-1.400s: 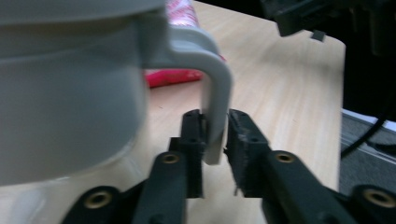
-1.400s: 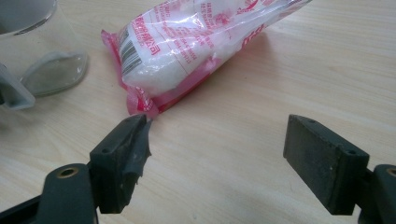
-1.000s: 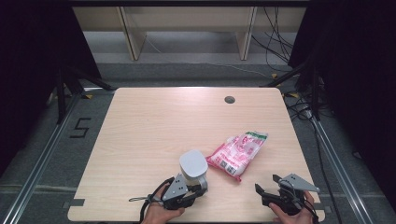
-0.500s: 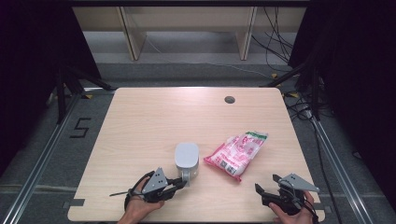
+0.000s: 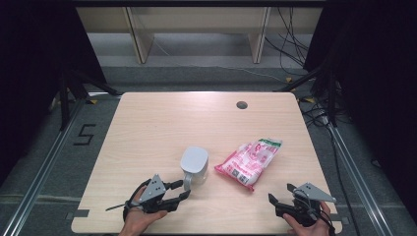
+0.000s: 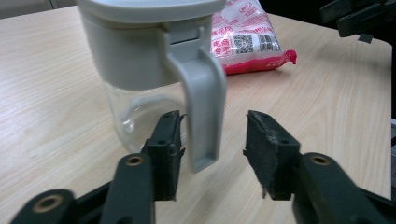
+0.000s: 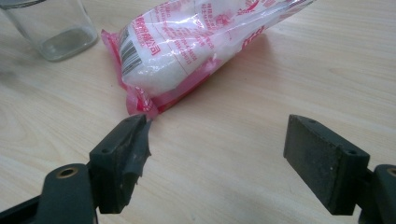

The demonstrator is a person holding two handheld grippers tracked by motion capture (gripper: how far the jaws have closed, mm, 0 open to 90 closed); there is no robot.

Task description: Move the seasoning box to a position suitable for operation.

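Releasing the jug [image 5: 194, 164] handle [image 6: 201, 112] near the table's [image 5: 147, 123] front edge

Left gripper [image 6: 212, 140]: jaws have just been opening, now half apart with the handle between them, pads off it. Right gripper [image 7: 217, 140] rests wide open and empty, just short of the pink bag [image 7: 187, 51] lying right of the jug. Next move, judged: draw the left hand straight back, without catching the handle

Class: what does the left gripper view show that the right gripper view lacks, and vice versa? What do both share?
Left: the jar's grey lid and handle, the handle between the left tool's jaws, which have just been opening, untouched. Right: the bag's sealed corner beside the open right tool's jaw. Both: pink bag, glass jar, wooden table.
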